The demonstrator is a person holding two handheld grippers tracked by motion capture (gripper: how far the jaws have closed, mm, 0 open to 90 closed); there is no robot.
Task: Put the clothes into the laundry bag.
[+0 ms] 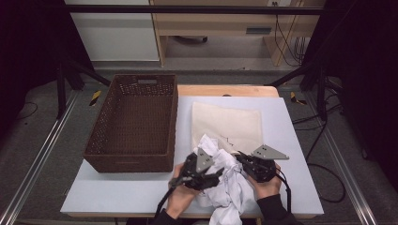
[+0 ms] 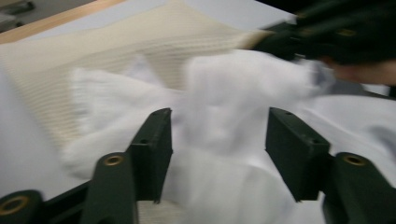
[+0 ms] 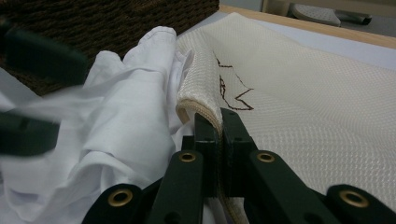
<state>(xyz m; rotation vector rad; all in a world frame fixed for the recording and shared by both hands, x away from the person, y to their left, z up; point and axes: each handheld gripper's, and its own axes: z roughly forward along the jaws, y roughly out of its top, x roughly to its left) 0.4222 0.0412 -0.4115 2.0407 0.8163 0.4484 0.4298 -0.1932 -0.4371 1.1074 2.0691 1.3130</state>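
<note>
Cream woven fabric, a flat bag or cover (image 1: 227,125) with a small dark line drawing on it, lies spread on the table (image 1: 291,140) toward the far right corner, its near edge reaching the middle of the surface. A crumpled white garment (image 1: 228,185) is heaped over that near edge and spills off the table's front edge between the person's two hands. The right gripper (image 3: 218,128) has its jaws pressed together on a folded rim of the cream fabric, lifting that rim slightly. The left gripper (image 2: 217,140) has its jaws spread wide with the white garment bunched between and beyond them, not pinched. A dark brown wicker basket (image 1: 133,123) stands along the table's left edge, just beside the cream fabric.
</note>
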